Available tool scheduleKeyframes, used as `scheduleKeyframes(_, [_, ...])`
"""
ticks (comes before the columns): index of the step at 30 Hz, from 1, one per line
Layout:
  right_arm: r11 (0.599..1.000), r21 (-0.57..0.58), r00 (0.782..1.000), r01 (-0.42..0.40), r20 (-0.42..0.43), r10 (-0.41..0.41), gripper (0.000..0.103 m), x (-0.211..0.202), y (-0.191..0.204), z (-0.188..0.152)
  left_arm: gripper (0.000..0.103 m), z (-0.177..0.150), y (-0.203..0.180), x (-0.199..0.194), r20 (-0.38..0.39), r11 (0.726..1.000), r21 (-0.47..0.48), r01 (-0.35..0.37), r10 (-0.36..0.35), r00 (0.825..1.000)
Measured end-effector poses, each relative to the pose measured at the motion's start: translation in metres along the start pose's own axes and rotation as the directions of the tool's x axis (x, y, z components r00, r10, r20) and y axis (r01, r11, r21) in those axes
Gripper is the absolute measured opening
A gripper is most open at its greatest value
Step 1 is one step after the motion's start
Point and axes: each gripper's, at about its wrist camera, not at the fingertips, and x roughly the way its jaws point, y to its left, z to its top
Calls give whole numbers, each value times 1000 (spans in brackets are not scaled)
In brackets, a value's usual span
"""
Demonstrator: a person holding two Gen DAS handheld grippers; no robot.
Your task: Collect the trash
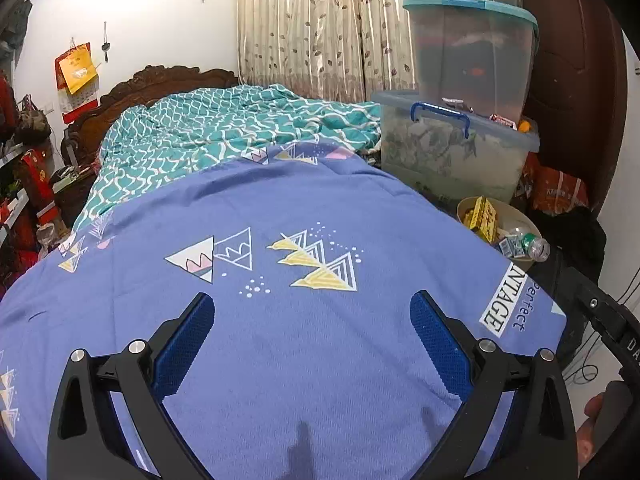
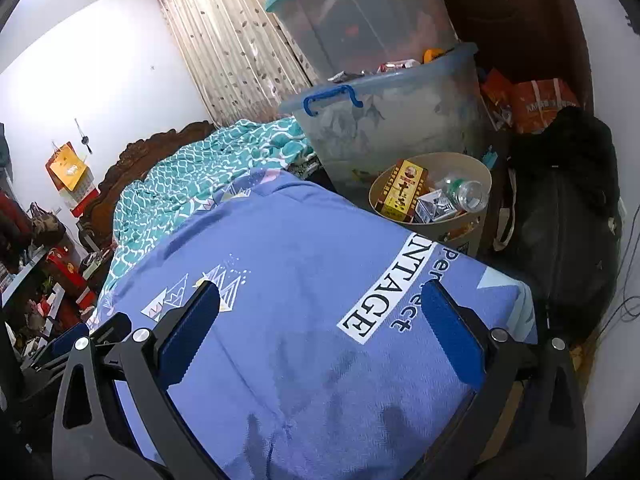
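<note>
- Right now both of your tools hang over the blue bedspread [image 1: 320, 208], pitched down toward it.
- Your left gripper [image 1: 312, 312] is spread wide, nothing between its blue pads, only printed cloth under them.
- Your right gripper [image 2: 320, 300] is just as wide and just as empty, hovering by the "VINTAGE" label near the bed's corner.
- No litter shows on the spread between either pair of fingers, so you look to be between pickups.
- Just past the bed's edge stands the beige bin [image 2: 480, 168], presumably parked there for easy drops.
- It already holds a yellow box [image 2: 402, 192], a small carton [image 2: 434, 204] and a clear bottle [image 2: 466, 194], well ahead of your right fingers, up and to the right.
- Farther back, storage tubs [image 2: 392, 128] stack beside the curtain [image 1: 312, 20].
</note>
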Motion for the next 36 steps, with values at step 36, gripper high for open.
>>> scheduleKeyframes(36, [999, -9, 978, -39, 202, 40, 100, -49, 17, 11, 94, 6, 1, -33, 83, 994, -31, 100, -98, 992])
